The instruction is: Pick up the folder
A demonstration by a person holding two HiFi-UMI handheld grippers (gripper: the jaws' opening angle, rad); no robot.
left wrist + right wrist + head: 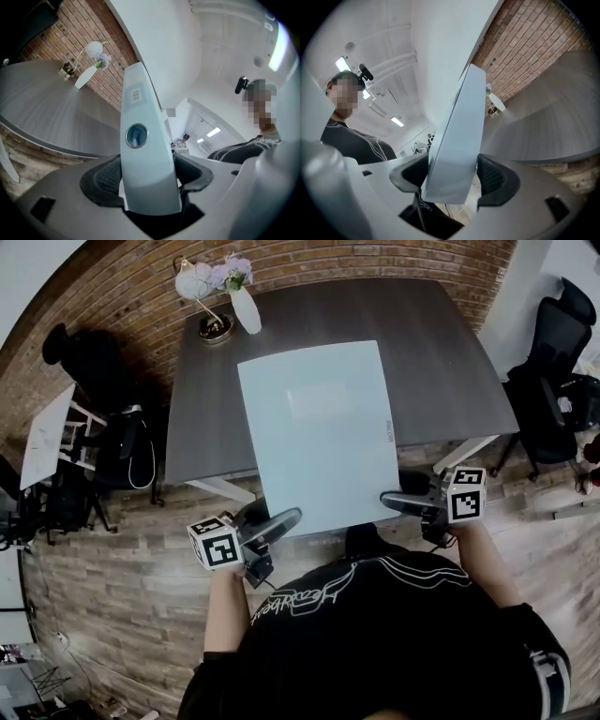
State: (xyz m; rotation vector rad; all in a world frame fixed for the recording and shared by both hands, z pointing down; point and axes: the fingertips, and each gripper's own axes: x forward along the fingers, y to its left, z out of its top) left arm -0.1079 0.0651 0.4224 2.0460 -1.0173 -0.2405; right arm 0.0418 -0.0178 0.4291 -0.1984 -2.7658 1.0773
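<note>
Left gripper (286, 518) is clamped on the near-left corner of the folder (319, 427). Its own view shows both pads pressed against the folder's thick edge, the one with the round hole in it, with no gap either side. Right gripper (392, 500) is closed on the near-right corner the same way, pads tight on the pale slab between them. Folder is pale blue-white and held flat-ish between the two grippers in front of the person's chest. Its near edge hangs past the front edge of the dark grey table (441, 343), over the wood floor, and the rest lies above the tabletop. Can't tell from the head view whether the far edge touches the table or is clear of it. White vase (247, 310) with flowers sits at the far-left end of the table, well apart from the folder, against the brick wall. Black office chair (562, 381) stands off the table's right side.
</note>
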